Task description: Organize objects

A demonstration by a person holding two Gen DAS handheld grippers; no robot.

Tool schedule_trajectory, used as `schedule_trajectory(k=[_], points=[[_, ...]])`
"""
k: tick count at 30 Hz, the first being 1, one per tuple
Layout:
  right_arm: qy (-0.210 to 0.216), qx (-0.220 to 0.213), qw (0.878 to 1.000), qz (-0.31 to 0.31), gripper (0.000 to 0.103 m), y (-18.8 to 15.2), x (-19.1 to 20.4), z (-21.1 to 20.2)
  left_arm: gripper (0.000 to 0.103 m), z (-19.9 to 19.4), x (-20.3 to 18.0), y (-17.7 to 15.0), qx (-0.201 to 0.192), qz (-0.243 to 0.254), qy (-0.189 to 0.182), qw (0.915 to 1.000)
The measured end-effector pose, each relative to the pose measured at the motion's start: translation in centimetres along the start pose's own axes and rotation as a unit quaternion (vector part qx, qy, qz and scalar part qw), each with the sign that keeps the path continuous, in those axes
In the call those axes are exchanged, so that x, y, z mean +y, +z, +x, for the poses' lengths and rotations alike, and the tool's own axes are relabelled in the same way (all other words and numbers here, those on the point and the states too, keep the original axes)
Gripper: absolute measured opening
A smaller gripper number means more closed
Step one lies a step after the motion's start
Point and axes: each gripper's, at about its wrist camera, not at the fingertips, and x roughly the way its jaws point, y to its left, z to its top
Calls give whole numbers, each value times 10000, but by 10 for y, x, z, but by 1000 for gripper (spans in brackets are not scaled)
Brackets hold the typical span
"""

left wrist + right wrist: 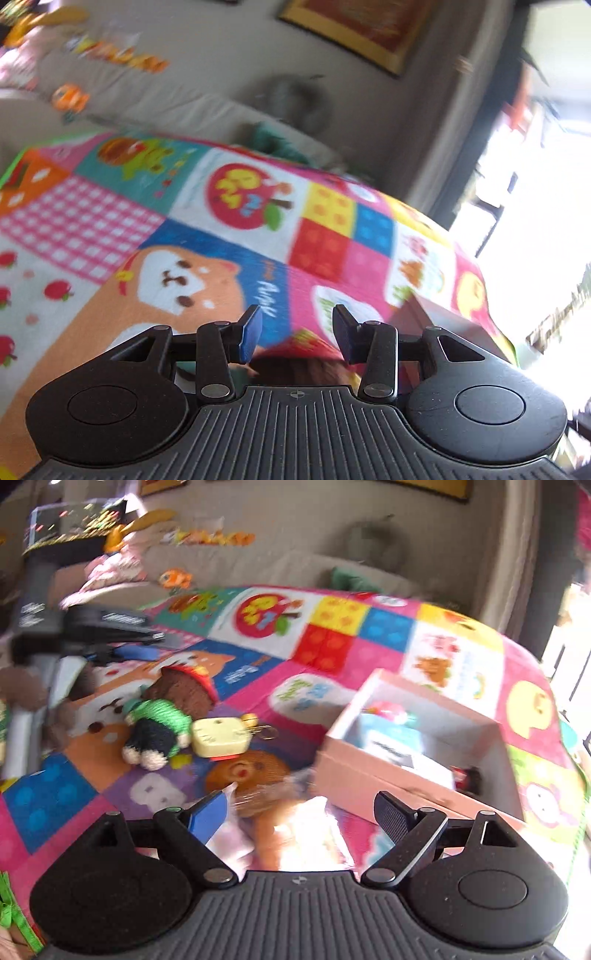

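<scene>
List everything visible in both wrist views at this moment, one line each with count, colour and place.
blanket: one, multicoloured patchwork with cartoon prints, covering the surface
box: one, pink, open, on the blanket at right, with blurred blue and pink items inside
knitted doll: one, green and black, lying left of centre
cream toy: one, pale yellow, beside the doll
brown knitted toy: one, brown with red trim, behind the doll
brown plush: one, brown, just ahead of the right gripper
sofa: one, beige, behind the blanket
framed picture: one, yellow frame, on the wall
left gripper: one, black, partly open
right gripper: one, black, open
</scene>
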Motion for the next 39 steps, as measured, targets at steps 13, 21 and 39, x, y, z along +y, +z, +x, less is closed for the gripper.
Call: schedule_trajectory(k=[13, 21, 39], points=[[-79, 306, 9913, 1275, 87, -54, -59, -36, 46, -69, -109, -76, 2026, 2341, -1775, 9342], [611, 287, 9899, 1248, 75, -58, -34, -47, 44, -50, -109, -107, 2536, 2199, -1445, 9309], [1852, 506, 9813, 132, 68, -31, 97, -13, 34, -38, -43, -26, 1200, 1135, -160, 9861]])
